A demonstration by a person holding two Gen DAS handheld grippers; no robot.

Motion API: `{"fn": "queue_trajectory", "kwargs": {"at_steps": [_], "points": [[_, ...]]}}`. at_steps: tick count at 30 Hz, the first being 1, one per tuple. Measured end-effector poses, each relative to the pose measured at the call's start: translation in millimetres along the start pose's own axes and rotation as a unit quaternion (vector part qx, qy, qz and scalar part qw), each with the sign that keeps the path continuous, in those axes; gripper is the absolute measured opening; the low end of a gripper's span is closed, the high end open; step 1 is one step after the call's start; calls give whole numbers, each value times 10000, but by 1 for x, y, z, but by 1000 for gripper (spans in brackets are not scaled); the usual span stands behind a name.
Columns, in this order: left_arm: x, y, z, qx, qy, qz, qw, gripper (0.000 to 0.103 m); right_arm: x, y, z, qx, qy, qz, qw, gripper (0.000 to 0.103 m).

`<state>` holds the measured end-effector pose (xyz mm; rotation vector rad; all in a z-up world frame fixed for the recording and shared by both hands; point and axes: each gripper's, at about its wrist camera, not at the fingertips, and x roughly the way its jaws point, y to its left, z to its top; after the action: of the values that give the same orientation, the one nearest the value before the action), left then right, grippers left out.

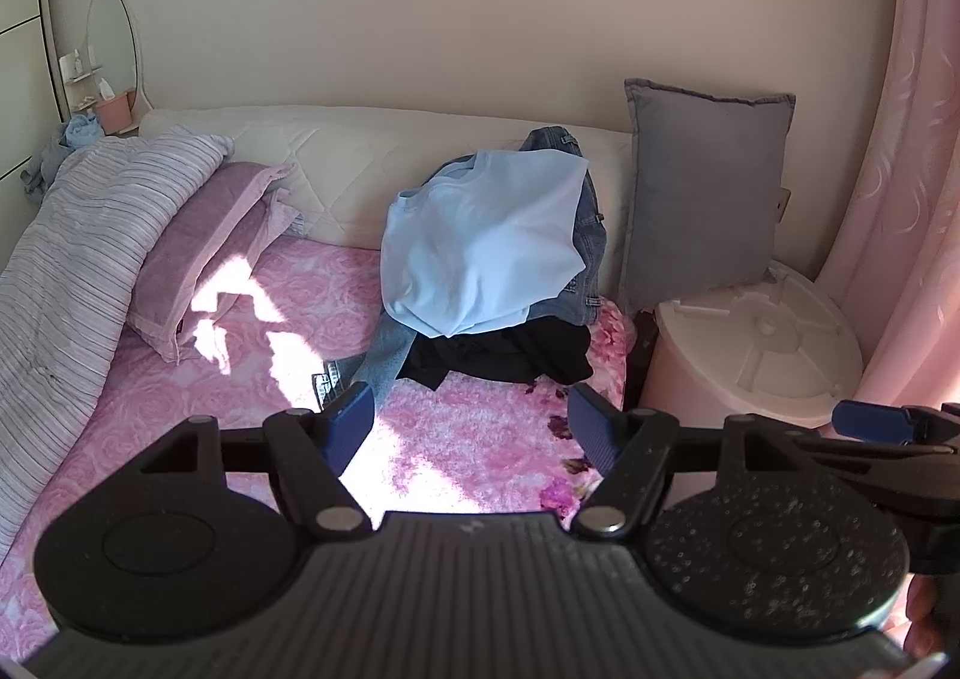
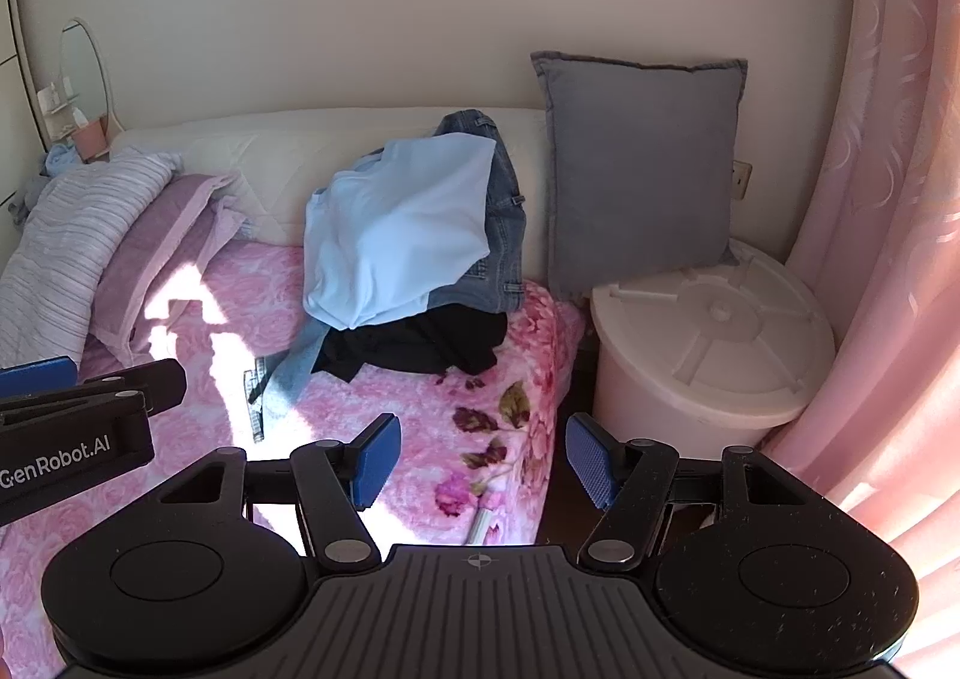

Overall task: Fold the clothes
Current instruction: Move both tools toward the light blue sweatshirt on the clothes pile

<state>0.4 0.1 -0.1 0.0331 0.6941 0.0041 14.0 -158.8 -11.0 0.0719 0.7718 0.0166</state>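
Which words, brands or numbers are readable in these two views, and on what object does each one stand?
"GenRobot.AI" – white letters on the black body of the left claw, seen at the left edge of the right wrist view; the first letter is partly cut off.
Small label on the jeans lying on the bed: too blurred to read.
Bottles on the shelf beside the mirror: too small to read.
No other text is visible.

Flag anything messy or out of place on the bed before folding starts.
The clothes are an unfolded heap against the headboard: a light blue top draped over jeans, with a black garment crumpled underneath. A grey-blue piece trails onto the pink blanket. Both hand-held grippers, left and right, are open and empty.
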Motion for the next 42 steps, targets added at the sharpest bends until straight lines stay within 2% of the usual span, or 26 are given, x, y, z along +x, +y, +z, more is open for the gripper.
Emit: {"fn": "queue_trajectory", "kwargs": {"at_steps": [10,12,20,42], "points": [[7,2,-4,-30,16,67,10000,68,2,0,7,-45,25,37,10000,65],[8,14,-3,-68,27,34,10000,68,4,5,8,-82,24,29,10000,65],[12,25,-4,-154,25,35,9999,68,10,18,12,-230,36,13,9997,65],[19,39,1,-329,91,61,9994,68,18,30,22,-396,-17,39,9992,65]]}}
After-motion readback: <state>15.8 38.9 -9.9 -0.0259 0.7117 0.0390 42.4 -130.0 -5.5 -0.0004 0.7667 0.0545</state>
